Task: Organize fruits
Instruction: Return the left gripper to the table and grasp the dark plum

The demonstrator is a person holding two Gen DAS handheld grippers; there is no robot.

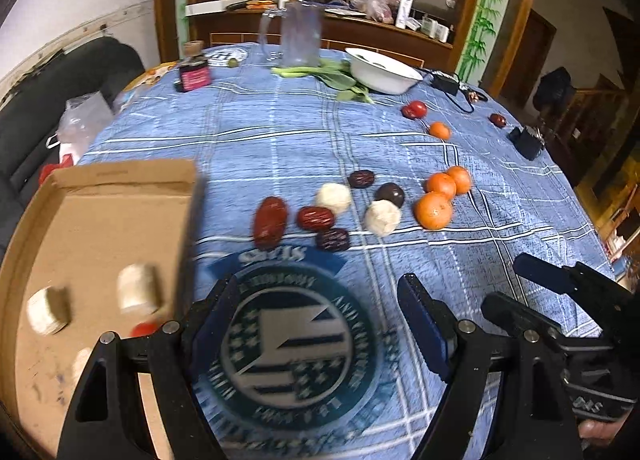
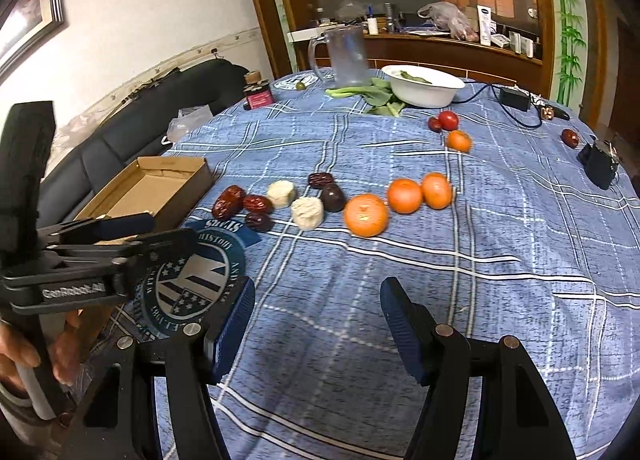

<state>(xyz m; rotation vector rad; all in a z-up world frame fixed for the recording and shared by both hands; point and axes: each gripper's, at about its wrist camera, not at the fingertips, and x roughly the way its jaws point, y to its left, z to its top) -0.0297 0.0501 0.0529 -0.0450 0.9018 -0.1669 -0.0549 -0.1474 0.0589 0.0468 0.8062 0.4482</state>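
Observation:
My left gripper [image 1: 320,324] hangs open over the printed emblem on the blue checked cloth, nothing between its fingers. Just left of it lies a shallow cardboard box [image 1: 108,228] holding white round pieces [image 1: 138,288] and something red [image 1: 144,329]. Ahead lie red dates [image 1: 271,222], two white rounds [image 1: 334,198], a dark plum [image 1: 390,195] and three oranges [image 1: 434,210]. My right gripper [image 2: 318,328] is open and empty over bare cloth, short of the oranges [image 2: 366,215] and white rounds [image 2: 307,213]. The left gripper [image 2: 168,230] shows at its left, beside the box [image 2: 160,188].
Farther back lie a tomato [image 2: 448,120], a small orange [image 2: 459,141] and a lone date [image 2: 570,138]. A white bowl [image 2: 424,90], leafy greens [image 2: 376,94], a clear jug [image 2: 346,56], a pink-labelled jar [image 2: 258,96] and black chargers [image 2: 598,164] stand near the far edges. A dark sofa [image 2: 132,128] is left.

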